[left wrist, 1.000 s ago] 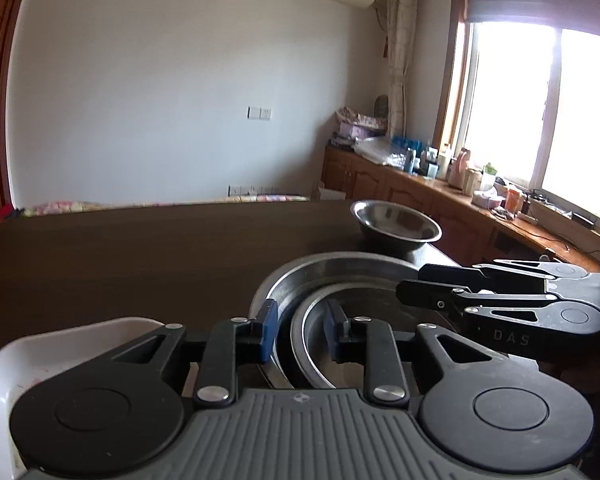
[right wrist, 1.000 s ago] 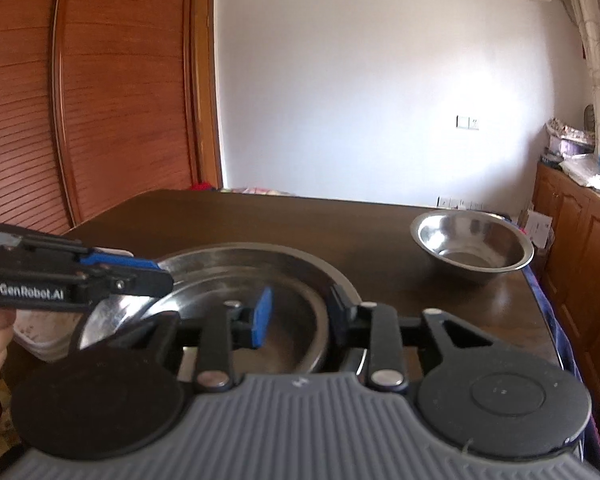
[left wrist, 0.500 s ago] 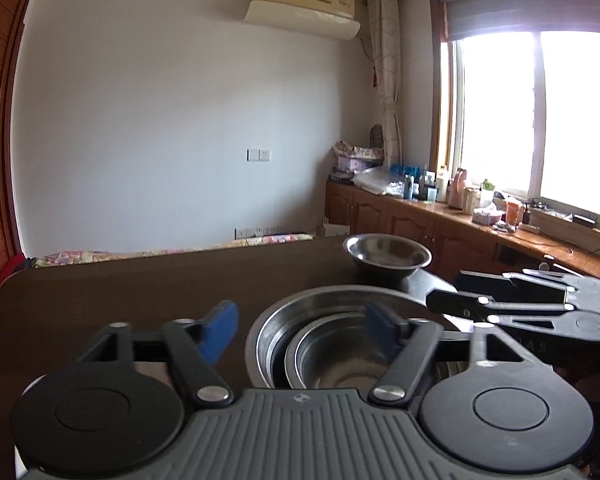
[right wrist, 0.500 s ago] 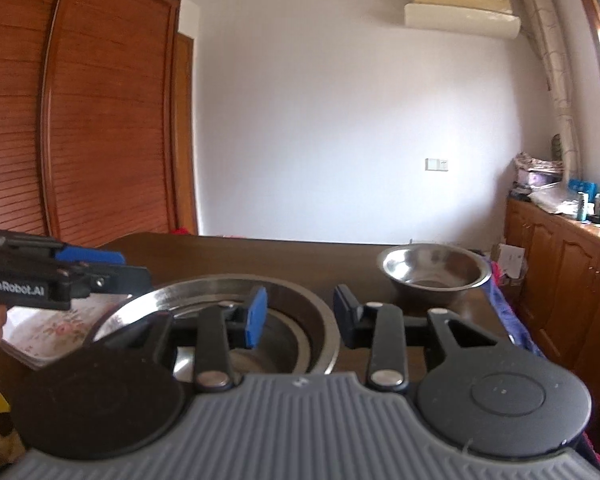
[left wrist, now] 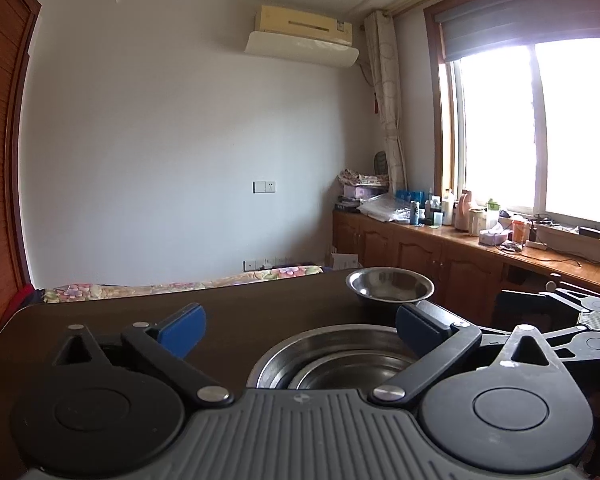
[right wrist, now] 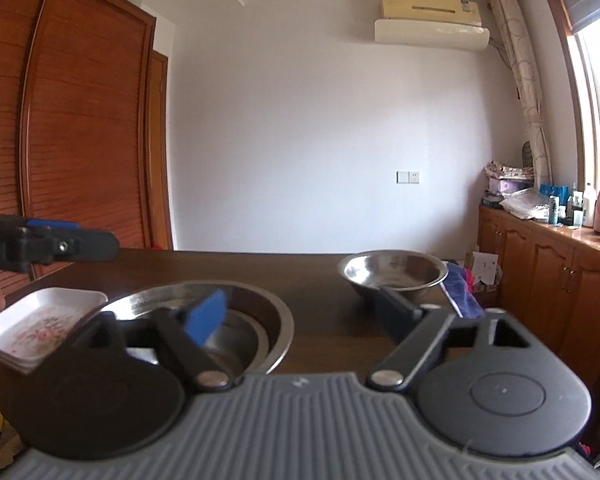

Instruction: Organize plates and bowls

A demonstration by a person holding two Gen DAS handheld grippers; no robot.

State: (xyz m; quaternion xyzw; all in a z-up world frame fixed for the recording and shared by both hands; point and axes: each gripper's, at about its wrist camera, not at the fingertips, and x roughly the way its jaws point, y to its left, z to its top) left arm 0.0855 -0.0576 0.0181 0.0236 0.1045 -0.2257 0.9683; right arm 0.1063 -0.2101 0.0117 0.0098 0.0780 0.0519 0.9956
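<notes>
On the table [right wrist: 228, 266] the nested bowls [right wrist: 260, 312] sit released beside the plates [right wrist: 40, 320], the lone bowl [right wrist: 394, 272] still unstacked beyond, since the left gripper [left wrist: 300, 326] and right gripper [right wrist: 300, 310] have just spread wide, both empty.

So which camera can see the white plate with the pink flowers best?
The right wrist view. There the flowered plate sits in plain sight at the left, on the table beside the big steel bowl, seemingly stacked on another white one. The left wrist view shows none of it; the gripper's own body fills that corner.
</notes>
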